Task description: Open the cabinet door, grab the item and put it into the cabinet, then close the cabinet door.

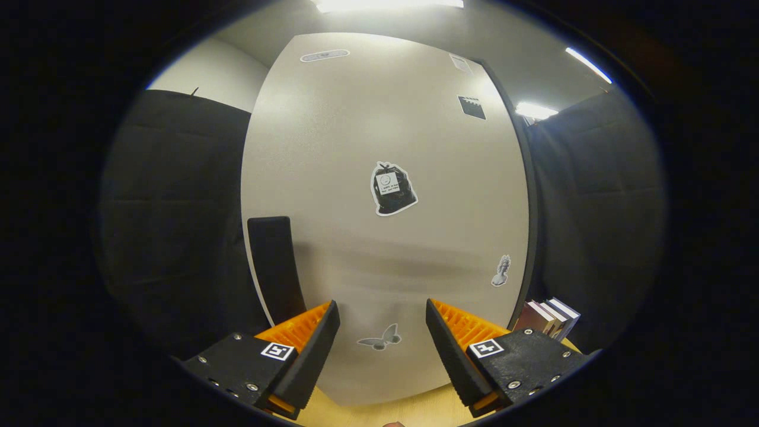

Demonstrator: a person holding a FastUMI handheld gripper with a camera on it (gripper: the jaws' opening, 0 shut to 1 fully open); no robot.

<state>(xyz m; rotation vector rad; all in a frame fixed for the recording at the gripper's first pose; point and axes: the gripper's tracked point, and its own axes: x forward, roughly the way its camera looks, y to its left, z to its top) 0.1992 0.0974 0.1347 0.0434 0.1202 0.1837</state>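
Cabinet door (385, 148), a tall pale grey matte panel dotted with small stickers, stands shut straight ahead of the gripper (382, 332) and takes up nearly everything beyond the fingers. Nearest of all, the two fingers are spread apart with nothing between them; through the gap I see only the lower part of the door and a grey butterfly sticker (380, 338). Held wide like this and squared to the panel, the gripper looks ready to go for the handle rather than carrying anything.

Below the fingers runs a strip of light wooden tabletop (379, 412), on which the cabinet seems to stand. Just beyond the left finger, along the door's left edge, sits a black upright handle strip (274, 267); that is my guess for the pull, so the door should swing from that side. Beyond the right finger, beside the cabinet's right edge, a few books (548, 317) stand together, likely the item to go inside, though I cannot be sure.

Farther up the panel are a black rubbish-bag sticker (392, 188) and a small grey statue sticker (501, 271). Opening has not begun.
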